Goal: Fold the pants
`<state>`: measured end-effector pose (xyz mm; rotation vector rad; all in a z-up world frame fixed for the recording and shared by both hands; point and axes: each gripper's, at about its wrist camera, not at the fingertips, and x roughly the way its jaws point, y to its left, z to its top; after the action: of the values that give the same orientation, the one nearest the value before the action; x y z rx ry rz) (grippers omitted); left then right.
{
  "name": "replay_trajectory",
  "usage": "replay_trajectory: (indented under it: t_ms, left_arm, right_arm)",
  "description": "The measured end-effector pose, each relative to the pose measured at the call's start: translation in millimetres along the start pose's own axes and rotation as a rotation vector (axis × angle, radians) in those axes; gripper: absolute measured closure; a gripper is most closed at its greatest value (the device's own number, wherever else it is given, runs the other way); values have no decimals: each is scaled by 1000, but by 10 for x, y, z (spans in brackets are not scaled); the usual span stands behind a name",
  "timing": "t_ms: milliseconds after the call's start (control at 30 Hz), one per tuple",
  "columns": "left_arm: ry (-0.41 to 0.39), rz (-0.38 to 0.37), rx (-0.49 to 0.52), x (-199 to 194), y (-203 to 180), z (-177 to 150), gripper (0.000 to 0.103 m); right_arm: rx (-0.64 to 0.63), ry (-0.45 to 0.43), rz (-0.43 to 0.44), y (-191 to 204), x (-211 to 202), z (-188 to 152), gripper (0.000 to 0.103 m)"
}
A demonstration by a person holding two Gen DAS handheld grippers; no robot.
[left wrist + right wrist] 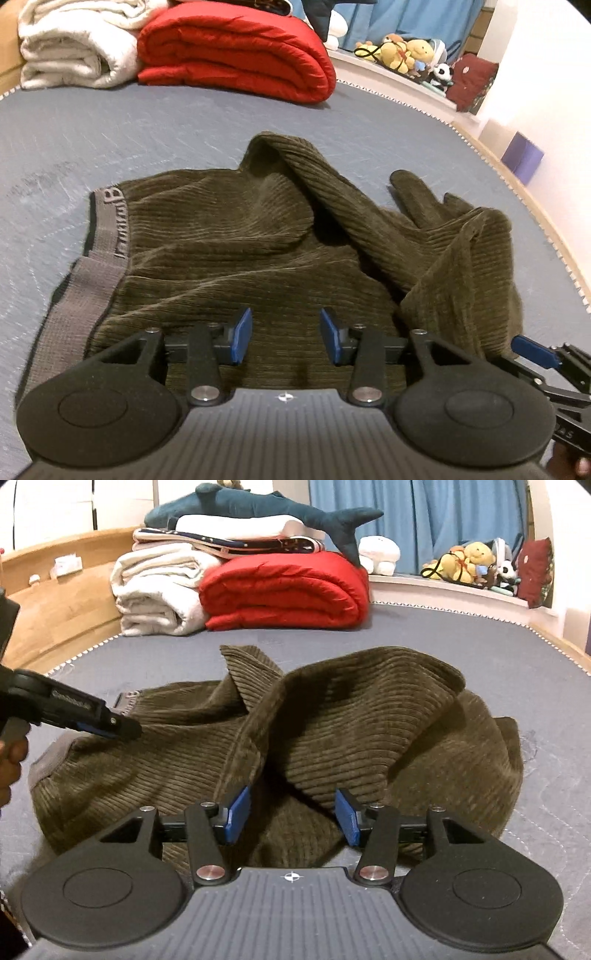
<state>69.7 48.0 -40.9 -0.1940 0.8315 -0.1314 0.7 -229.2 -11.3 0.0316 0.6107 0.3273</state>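
Bed [110, 122]: grey-blue quilted cover fills both views. Blankets stacked at its far end, upper left of each frame: a red one [236, 55] beside a white one [74, 48].

Pants [258, 240]: olive corduroy, crumpled in a loose heap at frame centre on the bed. Grey waistband [107, 229] at left in the left wrist view; legs bunched and folded over toward the right.

Left hand-held gripper [286, 336]: low centre of its view, over the near edge of the pants just right of the waistband. Blue pads apart, no cloth between them. In the right wrist view it enters from the left edge, tip at the cloth; contact not clear.

Right hand-held gripper [291, 818]: low centre of its view, over the near folds of the legs. Pads apart; a ridge of cloth lies just ahead of the gap, not pinched.
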Motion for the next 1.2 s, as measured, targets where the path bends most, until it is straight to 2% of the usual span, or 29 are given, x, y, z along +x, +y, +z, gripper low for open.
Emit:
replay_trajectory:
  t_ms: [133, 233, 333, 367, 433, 533, 600, 633, 667, 733, 800, 833, 867, 933, 967, 1000, 1067, 1100, 1200]
  left_arm:
    - [0, -93, -22, 13, -108, 16, 58]
    - [21, -227, -33, 74, -277, 27, 56]
    - [27, -332, -30, 143, -485, 32, 48]
    - [22, -351, -18, 161, -566, 27, 42]
    - [9, -375, 9, 210, -725, 17, 38]
    - [-5, -354, 46, 333, -923, -3, 39]
    - [-10, -313, 74, 424, -1000, -22, 55]
    - [-10, -287, 86, 471, -1033, -30, 71]
    - [-9, -270, 92, 506, -1030, -34, 82]
    - [-7, -258, 95, 521, -1001, -46, 92]
    - [-11, -282, 102, 489, -991, -50, 94]
    - [-9, -318, 120, 460, -1012, -58, 95]
    - [2, -375, 153, 429, -1042, -75, 96]
    - [70, -566, 277, 350, -1185, -159, 96]
    - [90, -648, 387, 262, -1301, -268, 96]
    - [82, -675, 495, 170, -1406, -392, 96]
    - [102, -653, 658, 99, -1553, -614, 96]
    - [113, -622, 693, 115, -1573, -670, 95]
    - [125, -589, 669, 173, -1484, -606, 92]
  right_arm:
    - [68, -35, -54, -90, -34, 42, 50]
    - [121, -66, -94, -197, -76, 46, 50]
    - [143, -66, -104, -282, -71, 34, 50]
    - [147, -62, -107, -304, -66, 26, 50]
    - [149, -62, -105, -342, -67, 13, 50]
    - [150, -67, -111, -384, -88, -6, 50]
    - [160, -70, -115, -429, -105, -21, 50]
    - [166, -70, -118, -461, -116, -31, 50]
    - [173, -71, -122, -484, -122, -37, 50]
    - [186, -73, -126, -532, -142, -52, 50]
    - [195, -81, -134, -585, -175, -71, 50]
    - [201, -88, -138, -613, -193, -70, 50]
    - [209, -96, -143, -643, -211, -66, 50]
    - [241, -126, -156, -753, -276, -36, 50]
    - [265, -144, -164, -838, -322, -22, 50]
    - [293, -163, -173, -918, -366, -3, 50]
    - [371, -195, -190, -1110, -451, 24, 50]
    - [421, -203, -197, -1220, -484, 29, 50]
    - [540, -181, -205, -1480, -489, 28, 50]
